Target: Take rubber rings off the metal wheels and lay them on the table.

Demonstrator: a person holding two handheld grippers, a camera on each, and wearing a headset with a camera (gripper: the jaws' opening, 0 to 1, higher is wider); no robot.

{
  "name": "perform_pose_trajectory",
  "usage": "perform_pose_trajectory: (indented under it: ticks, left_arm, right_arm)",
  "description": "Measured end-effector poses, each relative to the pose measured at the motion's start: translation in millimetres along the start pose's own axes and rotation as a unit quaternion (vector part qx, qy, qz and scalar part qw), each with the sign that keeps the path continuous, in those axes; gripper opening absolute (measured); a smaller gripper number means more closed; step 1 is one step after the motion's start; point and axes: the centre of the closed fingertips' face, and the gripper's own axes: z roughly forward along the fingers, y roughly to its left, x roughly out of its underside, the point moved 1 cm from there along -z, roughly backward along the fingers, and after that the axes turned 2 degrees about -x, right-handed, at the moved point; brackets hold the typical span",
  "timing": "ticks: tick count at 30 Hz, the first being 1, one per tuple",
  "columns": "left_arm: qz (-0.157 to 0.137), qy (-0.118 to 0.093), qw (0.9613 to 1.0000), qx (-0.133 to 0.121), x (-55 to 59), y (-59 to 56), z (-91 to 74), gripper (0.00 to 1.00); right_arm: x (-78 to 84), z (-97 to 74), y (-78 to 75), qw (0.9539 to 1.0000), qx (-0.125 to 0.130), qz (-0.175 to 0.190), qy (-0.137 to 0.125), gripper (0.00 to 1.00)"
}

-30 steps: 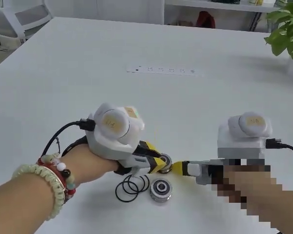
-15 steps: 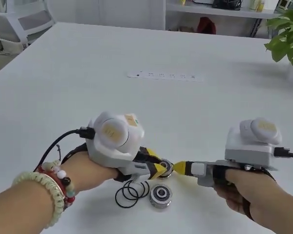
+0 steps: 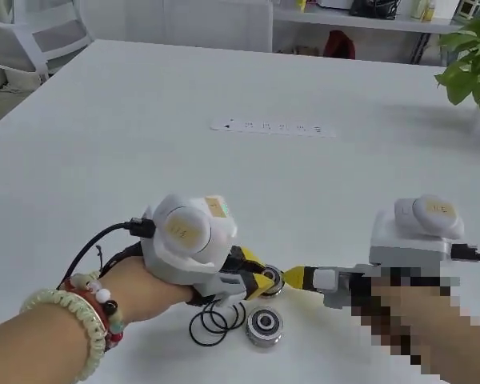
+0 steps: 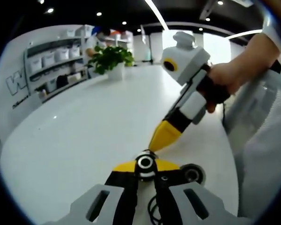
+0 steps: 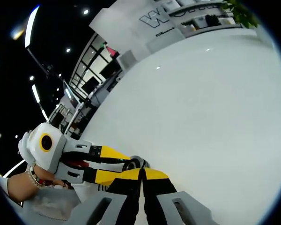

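At the near side of the white table [image 3: 144, 120] there are two metal wheels. The held wheel [image 4: 146, 163] is pinched between the jaws of the left gripper [image 3: 264, 281]. The loose wheel [image 3: 264, 322] lies flat on the table just beside it. Three black rubber rings [image 3: 214, 321] lie overlapping on the table next to the loose wheel, partly under the left gripper. The right gripper [image 3: 292, 277] has its jaws pressed together, tip against the held wheel; cannot tell whether it nips a ring.
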Motion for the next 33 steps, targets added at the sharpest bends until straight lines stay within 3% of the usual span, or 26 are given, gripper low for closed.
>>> perform_pose_trajectory:
  ticks: [33]
  left_arm:
    - [0.001, -0.006, 1.0, -0.004, 0.5, 0.3, -0.5, 0.14]
  right_arm:
    - [-0.4, 2.3, 9.8, 0.9999, -0.011, -0.003, -0.002, 0.0]
